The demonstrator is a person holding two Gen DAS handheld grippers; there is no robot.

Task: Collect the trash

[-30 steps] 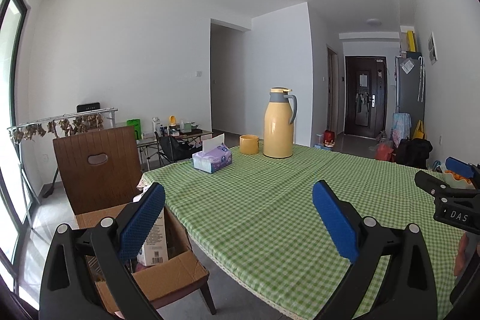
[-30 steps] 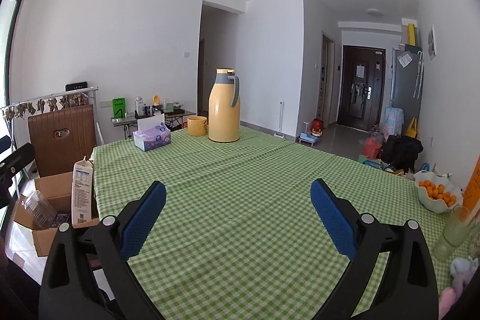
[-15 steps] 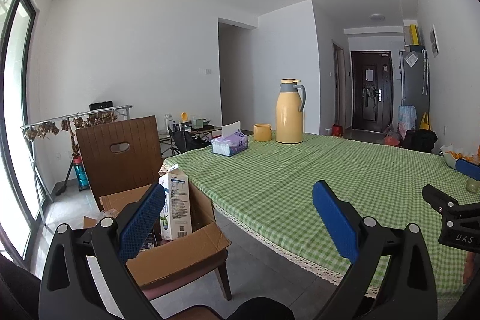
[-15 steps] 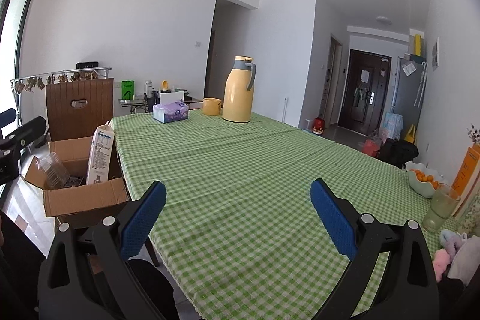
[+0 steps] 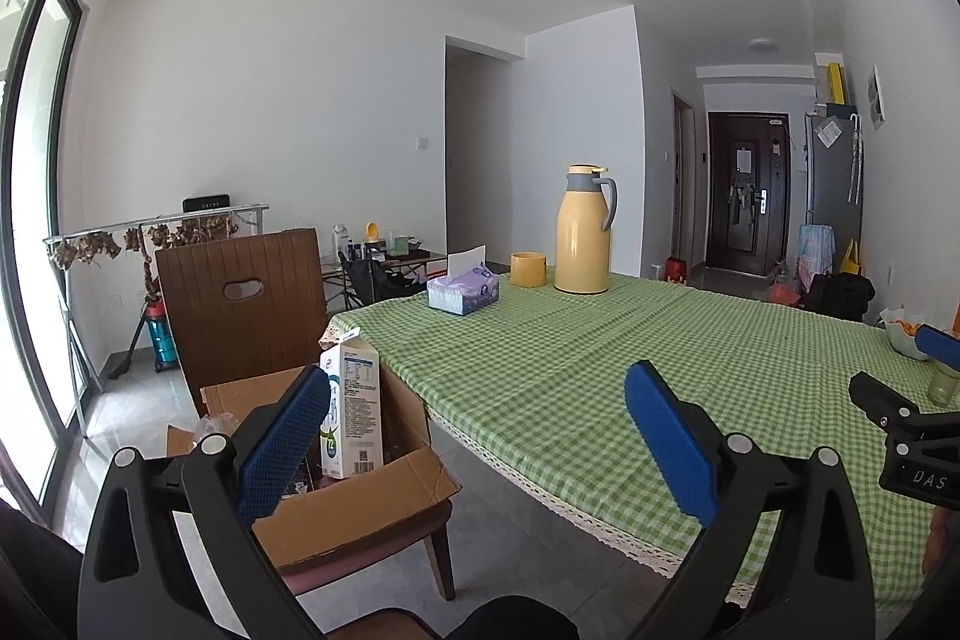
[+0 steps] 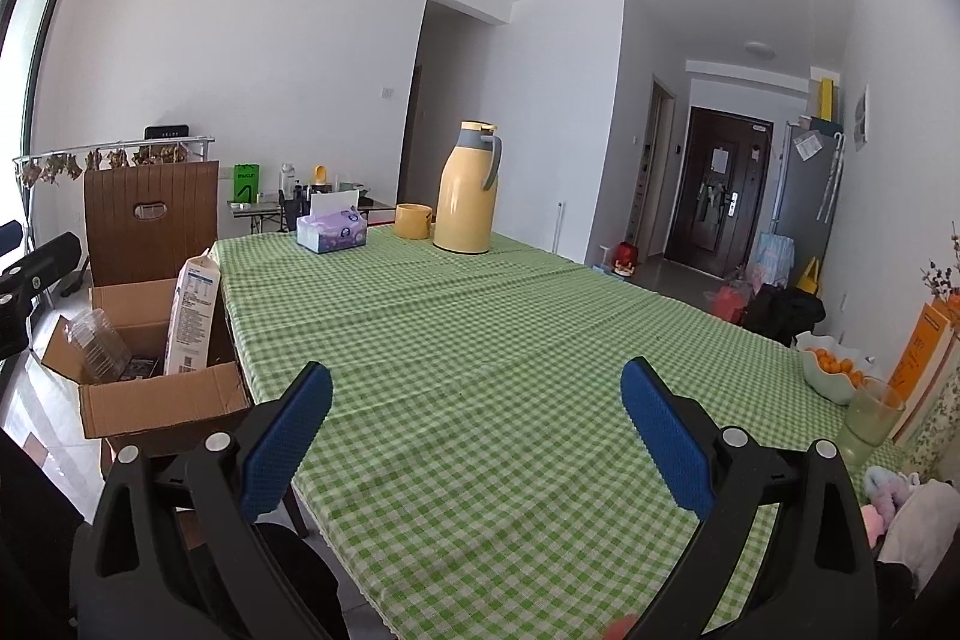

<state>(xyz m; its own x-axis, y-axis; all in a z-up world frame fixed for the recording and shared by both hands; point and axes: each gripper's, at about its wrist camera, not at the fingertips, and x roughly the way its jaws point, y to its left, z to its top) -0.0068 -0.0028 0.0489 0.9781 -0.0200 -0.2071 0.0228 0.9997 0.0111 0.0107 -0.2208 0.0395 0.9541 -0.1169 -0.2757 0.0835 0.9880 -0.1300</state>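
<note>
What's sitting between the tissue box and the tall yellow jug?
A small yellow cup stands between the tissue box and the jug, close beside the jug. Both views show it.

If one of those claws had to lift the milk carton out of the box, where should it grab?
Probably from above, near the top. The milk carton stands upright in the cardboard box, whose walls hide its base. The fingers could close on its flat sides just under the gabled top.
</note>
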